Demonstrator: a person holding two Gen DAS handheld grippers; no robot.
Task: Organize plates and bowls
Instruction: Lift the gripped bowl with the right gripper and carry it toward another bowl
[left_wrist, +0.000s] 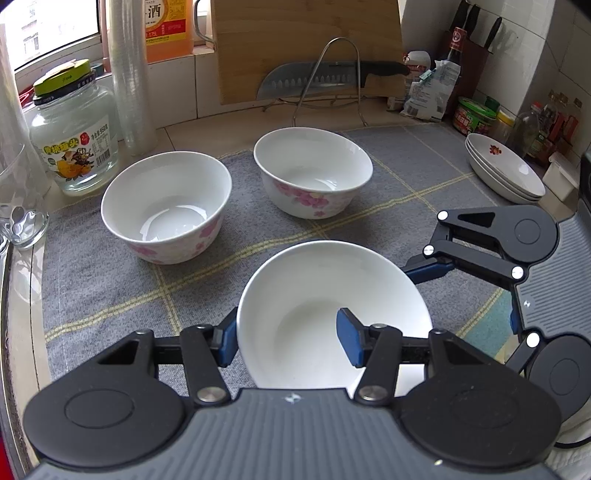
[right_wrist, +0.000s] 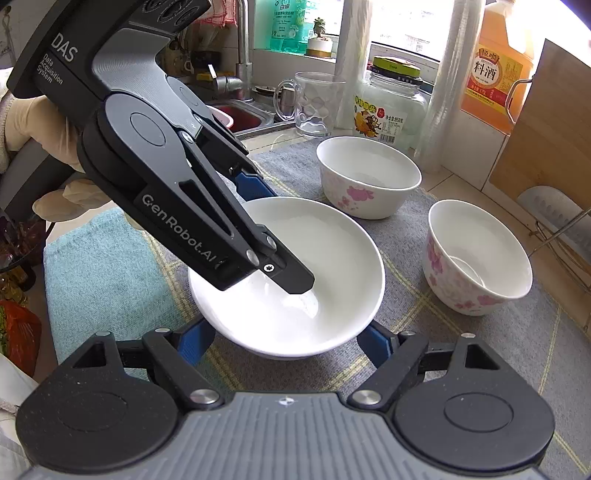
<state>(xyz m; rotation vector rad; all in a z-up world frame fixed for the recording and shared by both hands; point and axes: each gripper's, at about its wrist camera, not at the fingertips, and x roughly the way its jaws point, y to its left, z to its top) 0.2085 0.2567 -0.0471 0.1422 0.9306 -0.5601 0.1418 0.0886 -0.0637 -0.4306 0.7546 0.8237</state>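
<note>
Plain white bowl (left_wrist: 317, 295), glossy, unpatterned; left gripper (left_wrist: 288, 341) fingers pinching rim, right gripper (right_wrist: 284, 341) fingers clamping its sides.

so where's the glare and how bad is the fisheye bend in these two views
Left wrist view: window light glares inside the two floral bowls and off the glass jar; the cutting board and mat lines bow outward, and the corners are vignetted black. Right wrist view: the window behind is blown out, a soft sheen sits in the plain white bowl, and the left gripper looms oversized but sharp.
</note>
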